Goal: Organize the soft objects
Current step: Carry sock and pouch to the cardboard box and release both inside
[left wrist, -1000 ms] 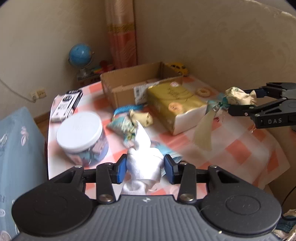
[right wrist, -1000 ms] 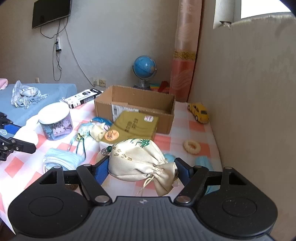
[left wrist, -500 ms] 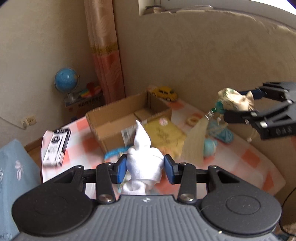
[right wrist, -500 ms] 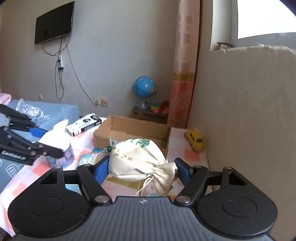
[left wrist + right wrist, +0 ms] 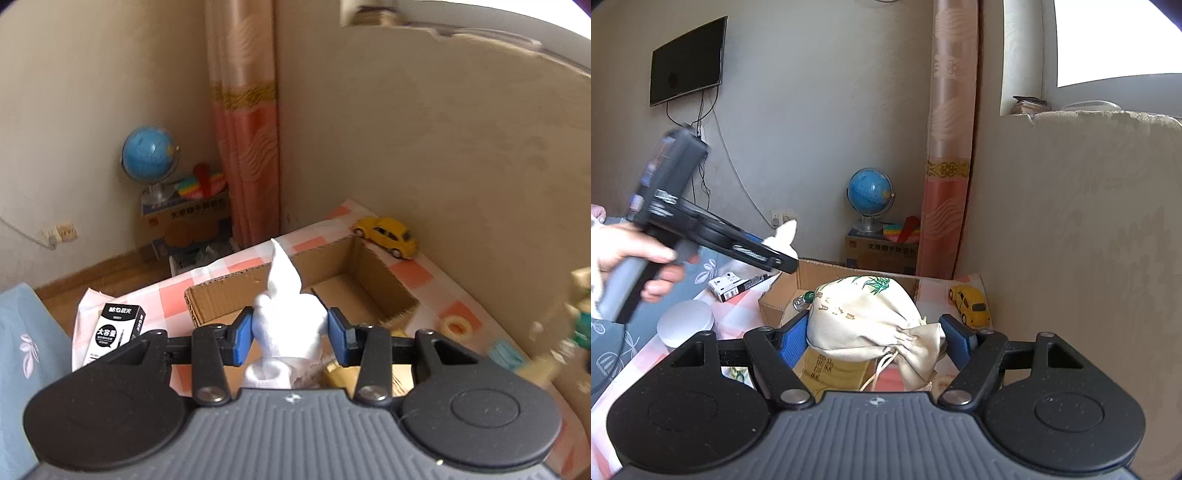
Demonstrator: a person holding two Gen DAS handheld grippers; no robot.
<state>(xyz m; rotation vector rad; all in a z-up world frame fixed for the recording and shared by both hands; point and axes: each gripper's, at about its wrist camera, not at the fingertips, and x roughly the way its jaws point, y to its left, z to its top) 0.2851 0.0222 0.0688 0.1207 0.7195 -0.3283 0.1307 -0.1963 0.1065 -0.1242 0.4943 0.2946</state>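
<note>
Over the last second both loads have been lifted from low over the checked bench (image 5: 410,275) to a higher position facing the open cardboard box (image 5: 373,273), which suggests the two soft items are about to be dropped into it. The left hand-held gripper (image 5: 290,334) is clenched on a white cloth bundle (image 5: 288,325), its peak standing upright in front of the box; the right hand-held gripper (image 5: 873,338) grips a cream drawstring pouch (image 5: 864,317) printed with green bamboo leaves and gold lettering too distorted to read. The box still looks empty inside, so neither item is stowed yet. A black-and-white carton (image 5: 116,330) on the bench reads "M&G" above large Chinese characters. A yellow toy car (image 5: 386,236) sits beyond the box.
</note>
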